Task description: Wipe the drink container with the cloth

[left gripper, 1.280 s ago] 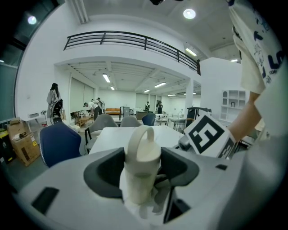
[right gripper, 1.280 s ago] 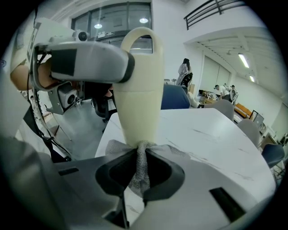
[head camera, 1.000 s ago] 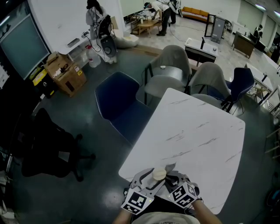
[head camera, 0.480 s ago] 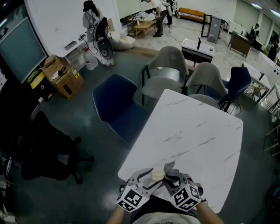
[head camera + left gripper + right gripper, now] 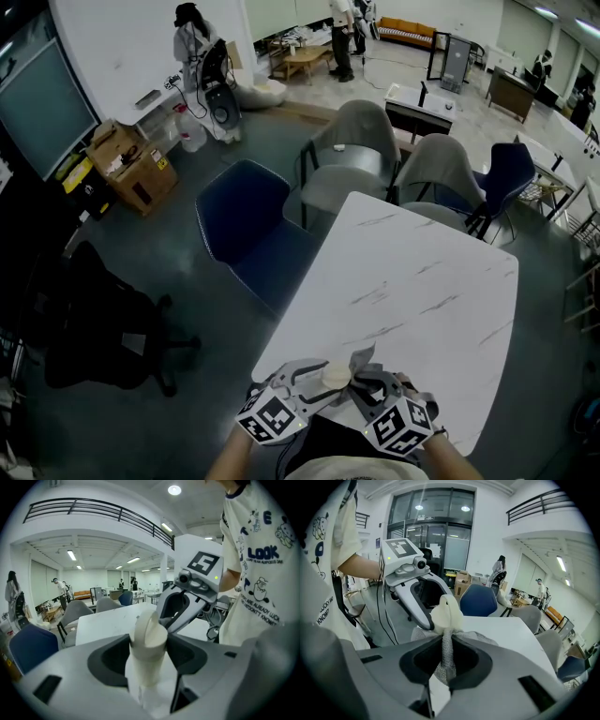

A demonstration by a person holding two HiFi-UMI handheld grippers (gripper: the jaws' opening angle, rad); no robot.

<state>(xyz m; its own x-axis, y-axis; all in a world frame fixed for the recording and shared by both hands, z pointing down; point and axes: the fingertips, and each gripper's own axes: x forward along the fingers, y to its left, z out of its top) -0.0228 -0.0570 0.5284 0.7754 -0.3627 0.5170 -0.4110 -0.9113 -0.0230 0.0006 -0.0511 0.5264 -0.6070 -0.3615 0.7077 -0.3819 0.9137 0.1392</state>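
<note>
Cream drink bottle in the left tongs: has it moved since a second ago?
No. In the head view the cream drink bottle keeps its spot over the white marble table's near edge.

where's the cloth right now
The cloth is pinched in the right hand-held gripper, centre of the right gripper view, draped against the drink container in the left hand-held gripper.

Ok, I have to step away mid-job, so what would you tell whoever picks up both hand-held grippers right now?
Left hand-held gripper: shut on the drink container, at the near corner of the table.
Right hand-held gripper: shut on the cloth, which is bunched against the container.
Done: both things are picked up and brought together.
Left: wipe the container's body. How much is already wiped does not show.
</note>
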